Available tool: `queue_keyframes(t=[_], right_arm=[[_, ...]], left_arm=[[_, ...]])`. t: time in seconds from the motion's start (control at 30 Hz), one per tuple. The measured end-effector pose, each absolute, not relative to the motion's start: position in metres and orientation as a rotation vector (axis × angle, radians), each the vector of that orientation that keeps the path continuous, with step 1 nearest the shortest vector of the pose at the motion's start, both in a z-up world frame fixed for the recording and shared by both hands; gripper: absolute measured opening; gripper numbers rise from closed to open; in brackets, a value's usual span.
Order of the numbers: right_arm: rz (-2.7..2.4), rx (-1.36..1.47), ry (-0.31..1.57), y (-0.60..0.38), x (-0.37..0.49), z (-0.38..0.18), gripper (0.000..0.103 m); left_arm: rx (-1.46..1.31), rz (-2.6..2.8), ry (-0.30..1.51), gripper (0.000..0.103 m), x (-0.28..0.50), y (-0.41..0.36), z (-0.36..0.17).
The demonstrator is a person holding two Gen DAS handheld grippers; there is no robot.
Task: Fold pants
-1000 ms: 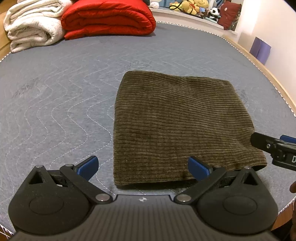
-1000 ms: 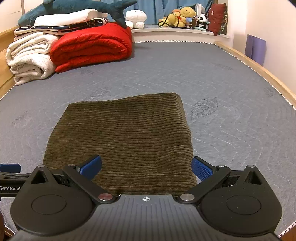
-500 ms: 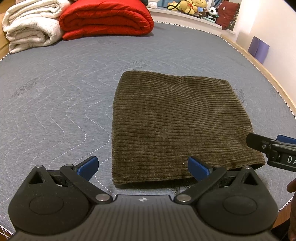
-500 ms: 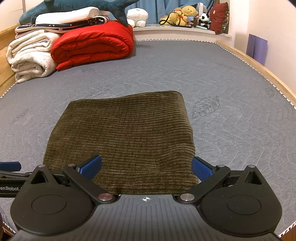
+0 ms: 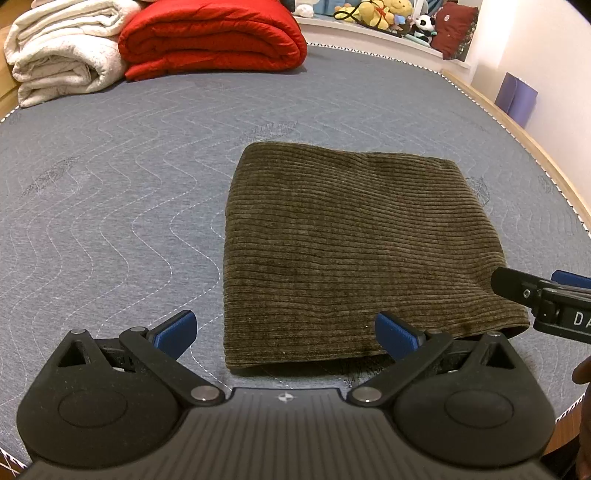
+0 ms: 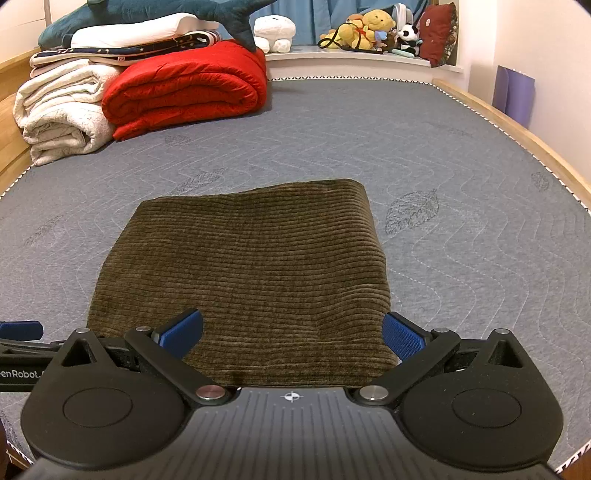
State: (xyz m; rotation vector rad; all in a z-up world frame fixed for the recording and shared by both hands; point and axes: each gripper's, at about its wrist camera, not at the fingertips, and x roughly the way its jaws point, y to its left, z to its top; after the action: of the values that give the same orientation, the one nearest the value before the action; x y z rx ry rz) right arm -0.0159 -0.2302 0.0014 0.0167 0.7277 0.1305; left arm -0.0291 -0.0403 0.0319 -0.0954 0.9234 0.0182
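Olive-brown corduroy pants (image 5: 354, 251) lie folded into a flat rectangle on the grey quilted mattress (image 5: 110, 206). My left gripper (image 5: 284, 330) hovers open over the near left corner of the fold, nothing between its blue pads. In the right wrist view the same pants (image 6: 251, 273) fill the middle, and my right gripper (image 6: 291, 332) stands open above their near edge, holding nothing. The right gripper's black body shows at the right edge of the left wrist view (image 5: 546, 306); the left gripper's tip pokes in at the left of the right wrist view (image 6: 20, 332).
A rolled red duvet (image 6: 184, 92) and folded white blankets (image 6: 59, 114) sit at the far left of the mattress, with a plush shark (image 6: 155, 11) on top. Stuffed toys (image 6: 369, 29) line the back ledge. A wooden bed frame (image 6: 517, 136) borders the right side.
Both grippers have drawn back and risen slightly from the folded pants; the views tilt up a little. The pants have not moved.
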Motion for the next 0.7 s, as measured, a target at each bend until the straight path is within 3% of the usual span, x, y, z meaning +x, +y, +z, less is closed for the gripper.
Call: queue_keyframes(t=[0.7], right_arm=[[0.133,0.017,0.728,-0.2304,-0.0166,0.0004,0.102]], left_arm=[[-0.091,0.009,0.913,0.103,-0.0298,-0.0408,0.0344]])
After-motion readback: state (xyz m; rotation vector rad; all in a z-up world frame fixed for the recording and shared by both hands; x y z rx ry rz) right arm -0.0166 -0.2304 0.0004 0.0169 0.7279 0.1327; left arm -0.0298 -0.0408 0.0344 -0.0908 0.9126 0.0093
